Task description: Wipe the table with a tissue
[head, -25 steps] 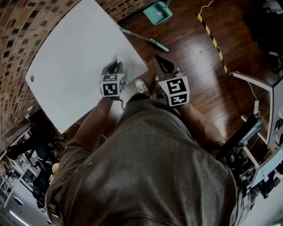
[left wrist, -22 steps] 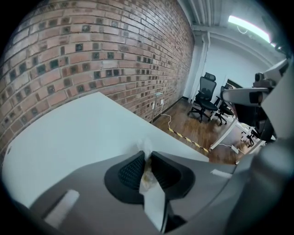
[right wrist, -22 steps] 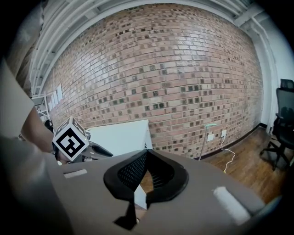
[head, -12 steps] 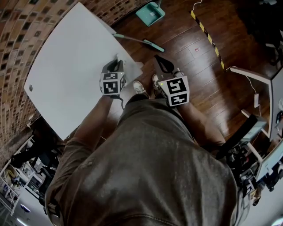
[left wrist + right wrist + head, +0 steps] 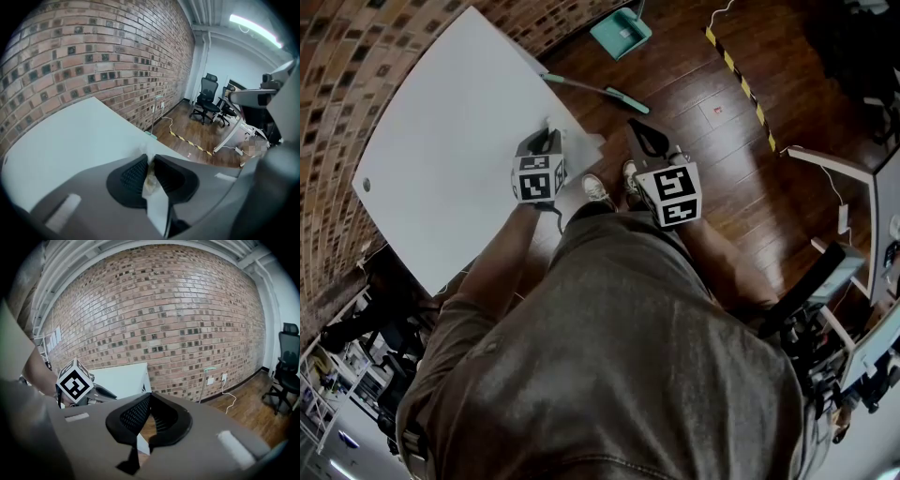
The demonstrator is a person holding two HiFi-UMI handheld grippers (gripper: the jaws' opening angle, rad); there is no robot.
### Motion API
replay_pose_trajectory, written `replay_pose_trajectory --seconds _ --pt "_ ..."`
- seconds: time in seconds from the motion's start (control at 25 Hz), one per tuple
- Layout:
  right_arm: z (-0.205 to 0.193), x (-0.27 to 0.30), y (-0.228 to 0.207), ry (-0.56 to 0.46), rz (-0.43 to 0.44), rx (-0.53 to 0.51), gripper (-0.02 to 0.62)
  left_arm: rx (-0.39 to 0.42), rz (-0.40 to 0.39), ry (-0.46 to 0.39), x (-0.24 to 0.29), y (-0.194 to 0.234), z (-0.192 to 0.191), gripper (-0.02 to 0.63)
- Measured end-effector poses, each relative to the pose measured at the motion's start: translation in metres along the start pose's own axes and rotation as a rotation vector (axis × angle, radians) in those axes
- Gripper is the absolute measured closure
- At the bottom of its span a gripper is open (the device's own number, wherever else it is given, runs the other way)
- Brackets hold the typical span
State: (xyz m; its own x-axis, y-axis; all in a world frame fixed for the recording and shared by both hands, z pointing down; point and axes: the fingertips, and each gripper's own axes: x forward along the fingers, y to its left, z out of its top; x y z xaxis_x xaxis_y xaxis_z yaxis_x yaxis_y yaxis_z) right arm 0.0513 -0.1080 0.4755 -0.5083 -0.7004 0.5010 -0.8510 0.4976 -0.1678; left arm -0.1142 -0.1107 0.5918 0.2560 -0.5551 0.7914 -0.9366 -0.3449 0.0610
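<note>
The white table [image 5: 450,141] fills the upper left of the head view. My left gripper [image 5: 546,137] hovers over it close to its near right corner. In the left gripper view the left gripper [image 5: 147,159] is shut on a white tissue [image 5: 157,204], which is pinched between the black pads and pokes out a little past the tips. My right gripper [image 5: 638,128] hangs beside the table over the wooden floor. In its own view the right gripper [image 5: 150,395] is shut, tips touching and nothing between them. The left gripper's marker cube [image 5: 74,380] shows there in front of the table [image 5: 122,378].
A teal dustpan [image 5: 621,30] and a long teal-handled broom [image 5: 591,86] lie on the floor past the table's corner. Yellow-black tape [image 5: 741,80] crosses the floor. A white desk frame [image 5: 844,173] stands at right. A brick wall borders the table; office chairs [image 5: 206,98] stand farther off.
The head view has shifted a little, so the table sits slightly more to the left. Both grippers keep nearly the same places and the tissue stays pinched.
</note>
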Motion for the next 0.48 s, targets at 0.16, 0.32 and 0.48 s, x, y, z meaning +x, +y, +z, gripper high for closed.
replay_pose_trajectory --seconds 0.16,0.32,0.48 --pt "0.003 0.002 0.011 -0.003 0.026 -0.016 0.58 -0.025 0.033 0.0 -0.01 0.013 -0.01 0.558" --pt "0.002 0.006 0.024 0.01 0.051 -0.04 0.581 -0.061 0.069 0.001 -0.021 0.03 -0.023 0.557" --pt "0.004 0.01 0.038 0.002 0.067 -0.052 0.581 -0.085 0.092 0.001 -0.031 0.044 -0.037 0.558"
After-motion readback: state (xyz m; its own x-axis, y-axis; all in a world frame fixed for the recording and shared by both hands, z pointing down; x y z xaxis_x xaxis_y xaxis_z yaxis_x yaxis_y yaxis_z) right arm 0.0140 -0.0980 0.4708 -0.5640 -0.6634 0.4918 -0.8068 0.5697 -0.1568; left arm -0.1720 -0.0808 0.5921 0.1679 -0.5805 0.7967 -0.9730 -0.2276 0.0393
